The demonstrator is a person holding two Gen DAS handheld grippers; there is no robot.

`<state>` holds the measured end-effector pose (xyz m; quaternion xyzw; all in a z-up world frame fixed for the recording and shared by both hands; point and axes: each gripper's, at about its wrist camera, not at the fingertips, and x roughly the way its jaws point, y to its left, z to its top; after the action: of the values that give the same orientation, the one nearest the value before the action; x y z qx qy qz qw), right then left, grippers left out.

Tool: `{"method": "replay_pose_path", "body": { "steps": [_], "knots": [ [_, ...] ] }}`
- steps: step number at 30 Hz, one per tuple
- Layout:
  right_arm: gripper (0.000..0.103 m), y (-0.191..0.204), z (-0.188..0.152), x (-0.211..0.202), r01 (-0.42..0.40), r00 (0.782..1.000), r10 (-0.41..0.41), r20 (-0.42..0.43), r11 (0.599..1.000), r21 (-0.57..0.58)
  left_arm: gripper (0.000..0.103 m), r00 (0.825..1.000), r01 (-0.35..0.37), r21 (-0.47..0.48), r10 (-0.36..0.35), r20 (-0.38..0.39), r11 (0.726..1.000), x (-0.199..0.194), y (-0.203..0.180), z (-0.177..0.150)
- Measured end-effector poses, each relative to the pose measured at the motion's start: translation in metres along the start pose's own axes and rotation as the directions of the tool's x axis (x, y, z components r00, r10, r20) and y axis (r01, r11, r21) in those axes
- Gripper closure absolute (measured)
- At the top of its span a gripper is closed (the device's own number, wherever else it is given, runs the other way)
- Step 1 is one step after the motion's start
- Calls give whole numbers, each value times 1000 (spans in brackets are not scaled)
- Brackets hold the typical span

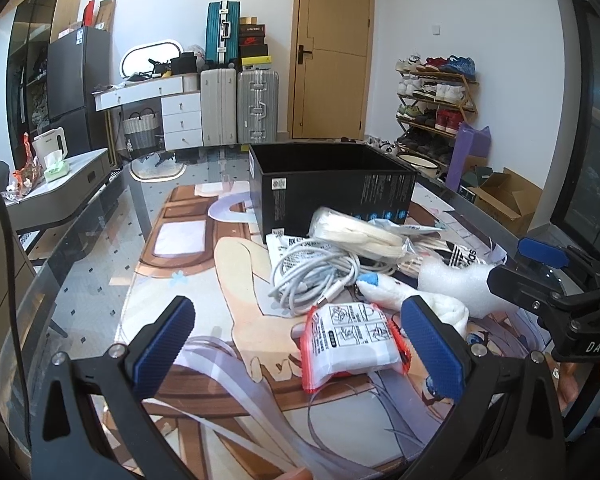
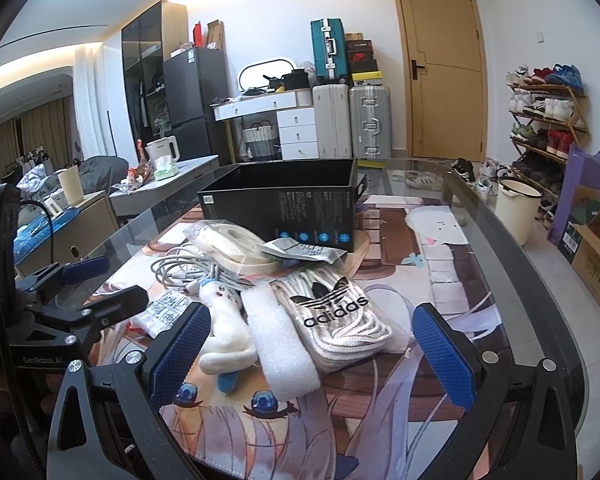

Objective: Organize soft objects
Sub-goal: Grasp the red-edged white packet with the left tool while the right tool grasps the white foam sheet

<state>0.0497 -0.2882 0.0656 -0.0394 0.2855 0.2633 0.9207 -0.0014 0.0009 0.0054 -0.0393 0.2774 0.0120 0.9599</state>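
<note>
Progress: nothing looks sorted yet, by my read. The black box (image 2: 284,204) sits open at centre frame and no item shows above its rim, though its floor is hidden from both cameras.
Pile: all the soft items lie heaped on the printed mat (image 2: 420,248), just below the box in both views.
Left gripper (image 1: 300,356): jaws spread wide, holding nothing. The red-edged packet (image 1: 350,344) lies between the blue pads, lower centre of the left view, close to the right-hand pad; I cannot tell if it touches.
Right gripper (image 2: 324,350): also spread wide and empty. The plush toy (image 2: 226,328), the foam strip (image 2: 280,344) and the adidas pack (image 2: 336,320) lie between its pads, lower centre.
Still to go: the cable coil (image 1: 316,276), the bagged white strap (image 1: 360,228) and a silver pouch (image 2: 300,250), all mid-pile.
Next call: the packet looks the easiest first pick for the left side, being clear of the tangle.
Writing, pack: "adidas" with the trefoil logo, plain to read.
Writing, grippers: "DAS" at right edge of the left view; "GenRobot.AI" at left edge of the right view.
Writing, packet: black pictogram panels, text too small.
Writing, box: white print, a code label and blue round icons, unreadable.
</note>
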Motion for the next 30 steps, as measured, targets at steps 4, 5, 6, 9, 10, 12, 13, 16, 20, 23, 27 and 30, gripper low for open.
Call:
{"method": "replay_pose_path", "body": {
  "steps": [4,5,6,9,10,12,13,16,20,23,27,30],
  "knots": [
    [1,0,1,4,11,1000,-11,-27,1000,3,0,1000,4,30,-5,30,1000,-3,-1,6],
    [1,0,1,5,25,999,-25,-32,1000,-2,0,999,6,36,-7,36,999,-3,-1,8],
    [1,0,1,6,35,999,-35,-35,999,-5,0,999,12,38,-14,37,999,-4,-1,9],
    [1,1,2,8,47,998,-47,-46,999,-12,0,999,29,54,-30,17,998,0,-6,8],
    [1,1,1,10,56,997,-57,-53,998,-16,0,999,32,63,-33,7,998,2,-8,7],
    [1,0,0,12,63,995,-64,-73,998,-17,0,999,37,76,-36,-17,996,7,-12,4],
    [1,-1,0,13,57,995,-57,-81,998,-9,0,999,42,78,-40,-30,996,9,-13,3],
    [1,-5,0,12,40,996,-38,-82,999,26,0,997,56,65,-52,-55,996,15,-12,0],
    [1,-7,3,13,54,996,-50,-73,997,53,0,991,86,27,-83,-102,996,24,-8,-3],
    [1,-9,4,16,64,995,-57,-85,995,80,0,986,116,34,-111,-120,993,26,-13,-5],
    [1,-10,7,22,81,993,-70,-98,991,105,1,984,131,91,-119,-130,987,26,-27,-8],
    [1,-14,3,22,93,990,-80,-115,990,109,10,982,126,120,-106,-158,985,31,-31,-11]
  ]
}}
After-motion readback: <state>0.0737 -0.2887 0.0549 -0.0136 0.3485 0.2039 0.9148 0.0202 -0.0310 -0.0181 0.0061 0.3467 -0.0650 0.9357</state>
